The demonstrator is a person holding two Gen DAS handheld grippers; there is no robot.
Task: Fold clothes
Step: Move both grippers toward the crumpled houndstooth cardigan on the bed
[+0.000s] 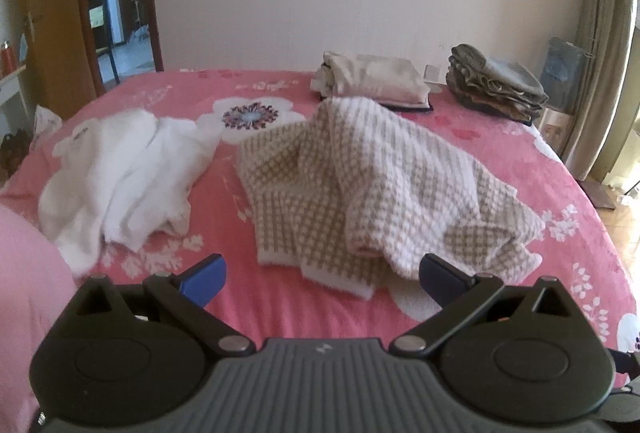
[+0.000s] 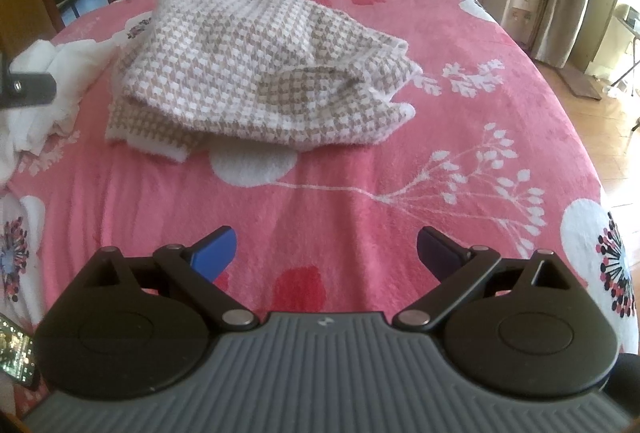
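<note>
Both my left hand-held gripper (image 1: 322, 275) and right hand-held gripper (image 2: 326, 249) gape, released (nothing held), short of the crumpled beige-and-white houndstooth knit sweater (image 1: 372, 185), whose bunched layers I risk pinching together.

Left tool (image 1: 322, 279) and right tool (image 2: 326, 253) both gape wide, empty.

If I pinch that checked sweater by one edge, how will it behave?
The checked sweater lies crumpled in soft folds, so it will probably droop and trail. Its thick fuzzy knit suggests the pads should grip without slipping.
</note>
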